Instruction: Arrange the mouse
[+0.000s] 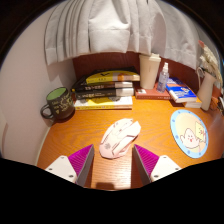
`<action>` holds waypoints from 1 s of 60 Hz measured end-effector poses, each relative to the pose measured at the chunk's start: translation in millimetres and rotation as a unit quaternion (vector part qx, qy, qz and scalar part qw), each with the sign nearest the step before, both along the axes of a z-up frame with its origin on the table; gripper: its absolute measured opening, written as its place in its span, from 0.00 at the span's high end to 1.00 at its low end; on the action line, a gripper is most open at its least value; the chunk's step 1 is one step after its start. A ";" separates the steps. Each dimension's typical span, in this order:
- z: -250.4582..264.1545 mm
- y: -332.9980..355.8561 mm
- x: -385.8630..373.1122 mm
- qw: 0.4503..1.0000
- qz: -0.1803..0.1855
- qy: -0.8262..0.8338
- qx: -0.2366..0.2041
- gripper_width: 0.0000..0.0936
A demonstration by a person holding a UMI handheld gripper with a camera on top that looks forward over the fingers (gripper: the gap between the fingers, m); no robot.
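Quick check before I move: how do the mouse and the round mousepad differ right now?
The mouse is white with pink patches and domed; the mousepad is flat, pale blue with a yellowish picture. The mouse lies just ahead of the open claw, between its fingers; the mousepad lies off to the right, apart from it. The mousepad covers more of the desk. Both rest on the desk.

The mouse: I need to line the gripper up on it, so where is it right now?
In the gripper view the mouse lies on the wooden desk, just ahead of the open fingers, left of the round mat and nearer than the stacked books.
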State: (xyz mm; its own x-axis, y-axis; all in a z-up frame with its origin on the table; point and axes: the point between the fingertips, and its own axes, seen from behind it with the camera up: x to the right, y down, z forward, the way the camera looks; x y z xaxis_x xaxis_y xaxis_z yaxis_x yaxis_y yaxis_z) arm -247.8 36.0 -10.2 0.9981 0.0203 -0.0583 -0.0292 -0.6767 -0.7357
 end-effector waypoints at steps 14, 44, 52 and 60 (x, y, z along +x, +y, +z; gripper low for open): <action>-1.2 56.3 -9.7 1.000 -0.003 -0.004 -0.005 0.16; -8.2 85.6 -0.1 0.998 0.027 -0.026 -0.056 0.58; 0.5 83.4 -1.0 0.996 0.058 -0.004 -0.073 0.59; 76.0 74.2 27.5 0.996 0.089 -0.001 -0.020 0.58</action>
State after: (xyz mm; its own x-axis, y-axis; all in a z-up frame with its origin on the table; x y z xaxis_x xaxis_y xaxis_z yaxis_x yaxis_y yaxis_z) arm -220.4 110.2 65.8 0.9789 0.1951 -0.0607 0.0955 -0.6993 -0.7084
